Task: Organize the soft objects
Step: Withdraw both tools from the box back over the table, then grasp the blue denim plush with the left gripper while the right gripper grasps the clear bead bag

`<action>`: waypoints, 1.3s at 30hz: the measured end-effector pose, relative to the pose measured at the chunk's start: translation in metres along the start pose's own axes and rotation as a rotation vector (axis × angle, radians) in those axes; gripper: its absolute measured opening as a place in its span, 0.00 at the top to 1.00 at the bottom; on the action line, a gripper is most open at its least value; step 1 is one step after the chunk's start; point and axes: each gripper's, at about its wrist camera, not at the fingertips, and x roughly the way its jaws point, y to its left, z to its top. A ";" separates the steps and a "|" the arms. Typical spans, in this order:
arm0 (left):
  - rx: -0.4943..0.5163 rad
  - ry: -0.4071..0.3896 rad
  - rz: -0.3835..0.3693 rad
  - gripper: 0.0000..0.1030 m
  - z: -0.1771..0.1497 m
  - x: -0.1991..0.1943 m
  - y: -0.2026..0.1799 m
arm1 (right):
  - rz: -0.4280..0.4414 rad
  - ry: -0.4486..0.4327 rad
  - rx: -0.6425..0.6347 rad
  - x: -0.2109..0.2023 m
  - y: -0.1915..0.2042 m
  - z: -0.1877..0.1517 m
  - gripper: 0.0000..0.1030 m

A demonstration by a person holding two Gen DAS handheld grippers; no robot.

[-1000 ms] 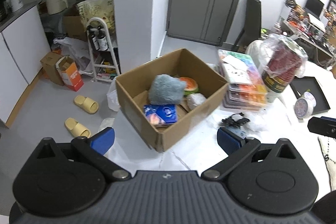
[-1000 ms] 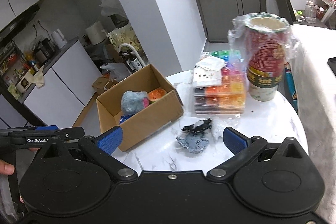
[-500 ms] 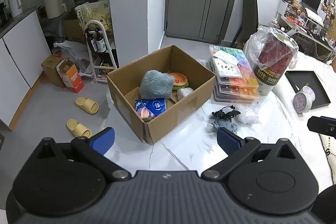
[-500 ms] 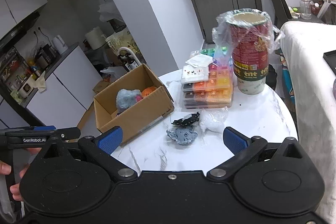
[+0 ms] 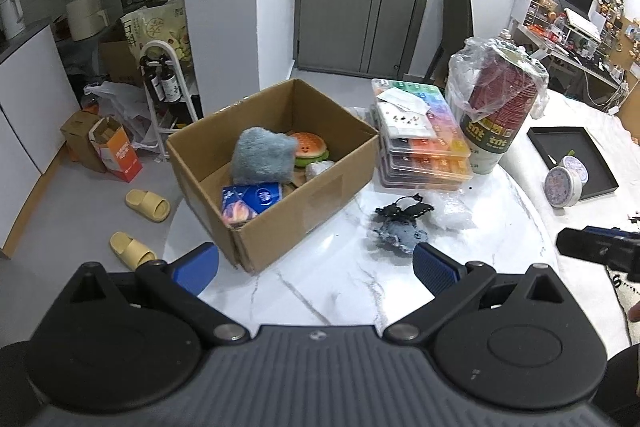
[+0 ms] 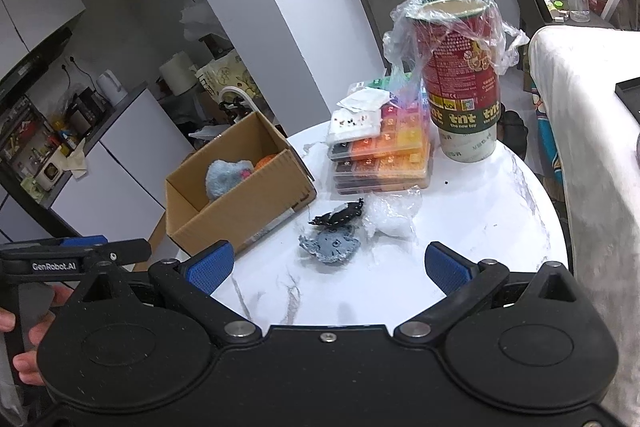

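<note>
Tongs on both sides had pulled back from the brown cardboard box (image 5: 276,163), left tongs (image 5: 316,265) and right tongs (image 6: 328,265) both wide open and empty, so probably lining up the next pick. Box held four things: fluffy blue-grey plush (image 5: 262,157), burger squishy (image 5: 308,147), blue tissue pack (image 5: 250,201), clear-wrapped lump. Three bits were left on the white marble bench (image 6: 480,211): grey-blue fabric piece (image 6: 332,247), black scrap (image 6: 340,217), crumpled clear plastic (image 6: 394,217).
</note>
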 end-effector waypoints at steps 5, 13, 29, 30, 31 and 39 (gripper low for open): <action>0.016 0.006 -0.018 0.01 0.000 0.011 -0.013 | -0.003 0.016 0.017 0.009 -0.007 -0.002 0.04; 0.018 0.041 -0.039 0.01 0.002 0.036 -0.028 | -0.015 0.052 -0.001 0.023 -0.016 0.009 0.07; -0.022 0.110 -0.050 0.08 0.006 0.099 -0.054 | 0.018 0.164 -0.016 0.081 -0.040 0.034 0.12; -0.022 0.112 -0.048 0.08 0.005 0.103 -0.056 | 0.023 0.171 -0.016 0.085 -0.041 0.035 0.13; -0.023 0.117 -0.044 0.10 0.004 0.108 -0.057 | 0.027 0.179 -0.014 0.090 -0.043 0.036 0.14; -0.058 0.125 -0.056 0.16 0.002 0.139 -0.064 | 0.061 0.246 0.030 0.122 -0.061 0.041 0.20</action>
